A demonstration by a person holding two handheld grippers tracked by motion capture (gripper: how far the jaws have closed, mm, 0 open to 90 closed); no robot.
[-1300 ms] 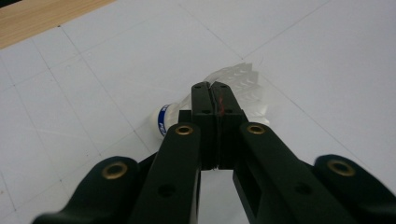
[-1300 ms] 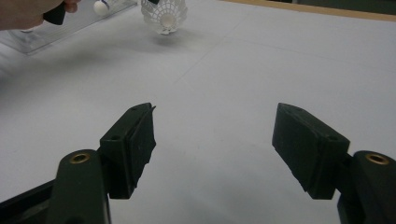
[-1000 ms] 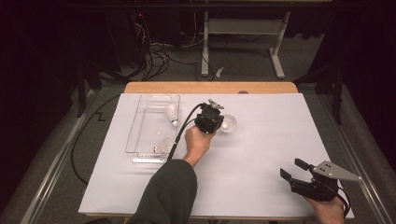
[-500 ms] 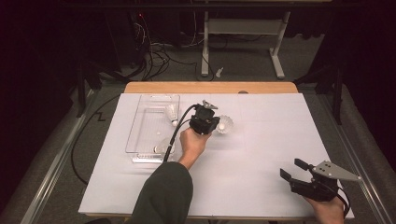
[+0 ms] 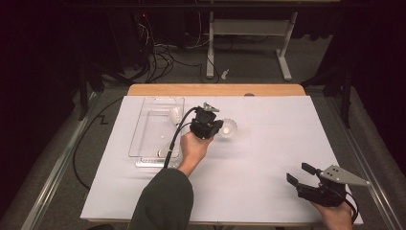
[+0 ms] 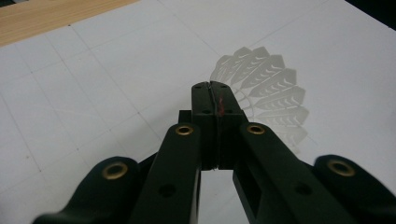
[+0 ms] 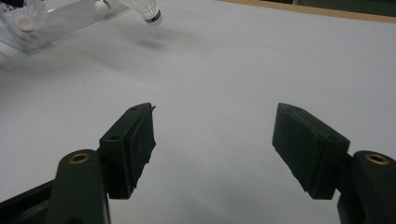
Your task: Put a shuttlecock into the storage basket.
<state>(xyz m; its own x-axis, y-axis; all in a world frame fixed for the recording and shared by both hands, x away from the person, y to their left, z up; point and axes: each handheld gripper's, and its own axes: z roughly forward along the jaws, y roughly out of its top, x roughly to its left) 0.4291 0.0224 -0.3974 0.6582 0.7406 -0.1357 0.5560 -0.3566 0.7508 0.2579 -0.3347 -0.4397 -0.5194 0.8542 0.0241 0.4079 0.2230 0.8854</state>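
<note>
Fingers of left gripper (image 6: 215,100) pressed together beside shuttlecock (image 6: 268,100); right gripper (image 7: 212,140) fingers wide, empty.

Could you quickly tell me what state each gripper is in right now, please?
Left gripper: shut, jaws pressed together, holding the shuttlecock by its feathers.
Right gripper: open, nothing between its jaws, over the white sheet.

The left claw (image 6: 215,100), jaws pressed together, holds a white shuttlecock (image 6: 271,93).

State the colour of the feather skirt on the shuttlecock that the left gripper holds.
White; the shuttlecock shows best in the left gripper view, just beyond the closed left gripper.
</note>
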